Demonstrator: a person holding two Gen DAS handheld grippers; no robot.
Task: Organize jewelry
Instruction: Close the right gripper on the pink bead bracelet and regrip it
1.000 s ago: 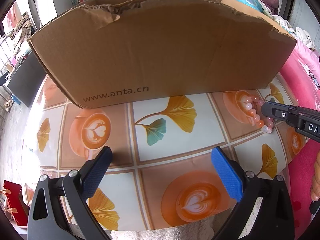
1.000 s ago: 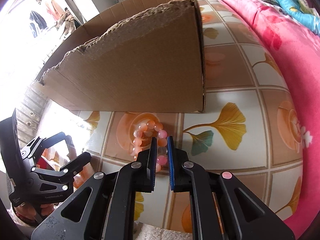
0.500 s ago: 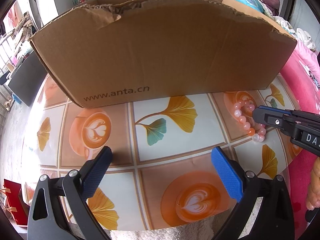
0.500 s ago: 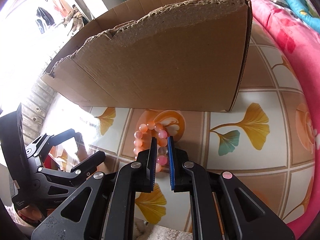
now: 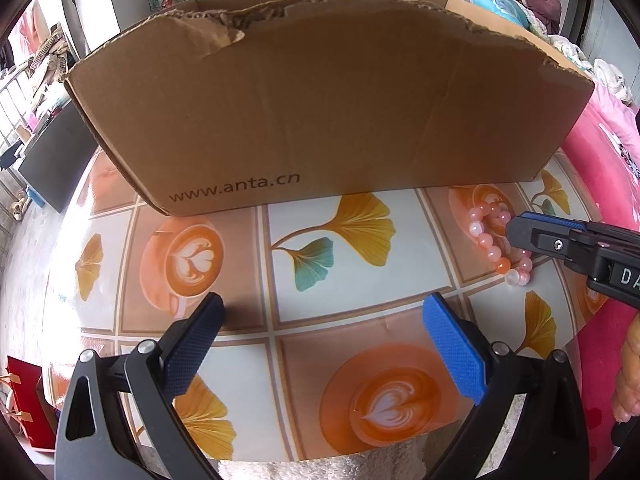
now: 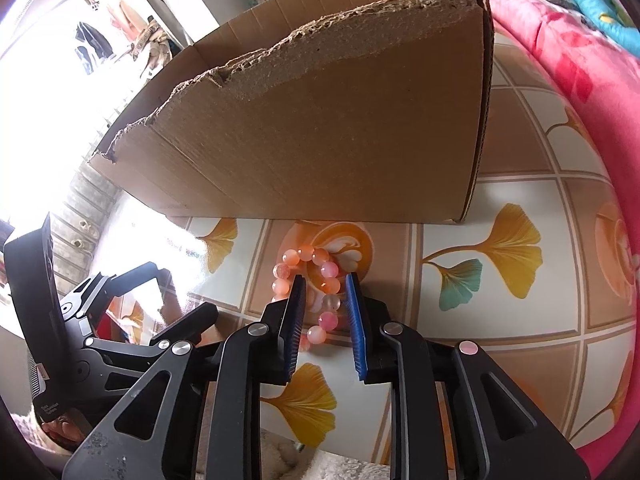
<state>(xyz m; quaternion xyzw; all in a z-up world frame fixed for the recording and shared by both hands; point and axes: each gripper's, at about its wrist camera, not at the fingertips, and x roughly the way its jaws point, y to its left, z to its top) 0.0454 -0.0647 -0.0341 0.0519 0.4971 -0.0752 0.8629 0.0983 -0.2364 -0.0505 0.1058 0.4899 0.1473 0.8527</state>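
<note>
The pink-and-orange beaded bracelet (image 6: pixel 320 292) is seen lying on the patterned bench (image 6: pixel 500 320) beside the brown cardboard box (image 6: pixel 320 128), between the right gripper's (image 6: pixel 325 280) opening jaws, unpinched; the left gripper's (image 5: pixel 320 308) jaws are spread wide, empty

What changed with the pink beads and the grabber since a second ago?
The right gripper was pinched shut on the bead bracelet and slid it along the table in front of the cardboard box. Now its jaws are opening and the pads have let go, with one side of the bracelet lying between them. The left gripper stayed wide open and empty, and the box did not move.
</note>
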